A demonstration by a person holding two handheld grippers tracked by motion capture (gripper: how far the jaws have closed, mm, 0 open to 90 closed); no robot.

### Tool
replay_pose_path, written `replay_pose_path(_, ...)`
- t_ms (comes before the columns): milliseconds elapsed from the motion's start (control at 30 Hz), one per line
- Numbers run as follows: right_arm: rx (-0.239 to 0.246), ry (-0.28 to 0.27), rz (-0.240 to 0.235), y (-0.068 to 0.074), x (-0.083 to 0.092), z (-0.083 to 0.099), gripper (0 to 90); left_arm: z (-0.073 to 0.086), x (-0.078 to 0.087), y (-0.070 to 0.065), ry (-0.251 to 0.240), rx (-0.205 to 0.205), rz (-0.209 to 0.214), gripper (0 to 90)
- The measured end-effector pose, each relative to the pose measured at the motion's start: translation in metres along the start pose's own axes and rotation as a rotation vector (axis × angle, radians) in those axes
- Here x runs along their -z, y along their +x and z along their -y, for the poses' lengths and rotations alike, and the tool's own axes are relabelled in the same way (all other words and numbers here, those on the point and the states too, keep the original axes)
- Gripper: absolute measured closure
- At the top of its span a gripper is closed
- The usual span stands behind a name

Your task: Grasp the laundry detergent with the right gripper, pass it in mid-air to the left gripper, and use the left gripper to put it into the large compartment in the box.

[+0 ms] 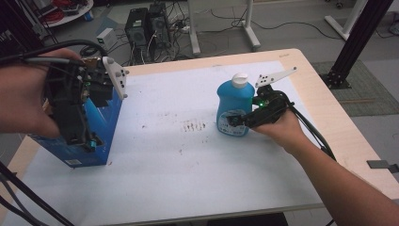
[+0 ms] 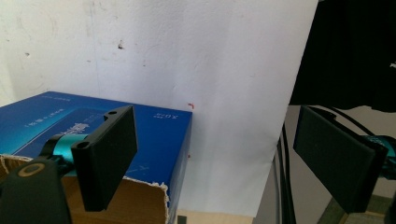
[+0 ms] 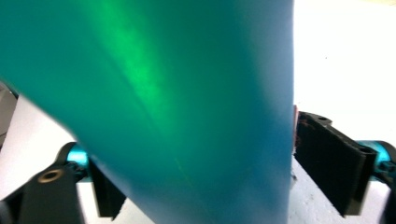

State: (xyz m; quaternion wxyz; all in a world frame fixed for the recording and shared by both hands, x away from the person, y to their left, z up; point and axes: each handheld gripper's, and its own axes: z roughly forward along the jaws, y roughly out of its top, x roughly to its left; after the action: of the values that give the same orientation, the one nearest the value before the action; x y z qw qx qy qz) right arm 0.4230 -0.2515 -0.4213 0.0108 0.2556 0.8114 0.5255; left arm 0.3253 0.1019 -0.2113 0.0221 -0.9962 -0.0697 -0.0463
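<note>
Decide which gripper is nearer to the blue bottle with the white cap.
The right. The right gripper has its jaws on either side of the blue bottle. The left gripper is far across the table at the blue box.

One blue bottle (image 1: 232, 107), one blue box (image 1: 99, 123), two grippers: left gripper (image 1: 90, 143), right gripper (image 1: 234, 121).

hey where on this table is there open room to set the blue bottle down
The widest bare patch is the white mat between the blue cardboard box and the blue plastic bottle with a white cap, running to the near edge. It is crowded at the box under the left gripper and round the right gripper.
</note>
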Motion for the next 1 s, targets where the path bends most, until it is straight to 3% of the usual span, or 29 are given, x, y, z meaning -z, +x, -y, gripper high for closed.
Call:
replay_pose_path(133,0.013,0.002,0.006,0.0000,0.0001,-0.0003,19.4,-0.0005,-0.0006,0.0003,-0.001,0.000,0.001,13.8)
replay_pose_path(200,0.021,0.002,-0.002,0.0003,0.0008,-0.0002,26.3,-0.0008,-0.0011,0.0007,-0.001,-0.002,0.002,13.8)
replay_pose_path(1000,0.048,-0.002,-0.002,0.0021,0.0013,-0.0008,34.9,-0.0006,-0.0037,0.0034,-0.006,-0.003,0.006,13.8)
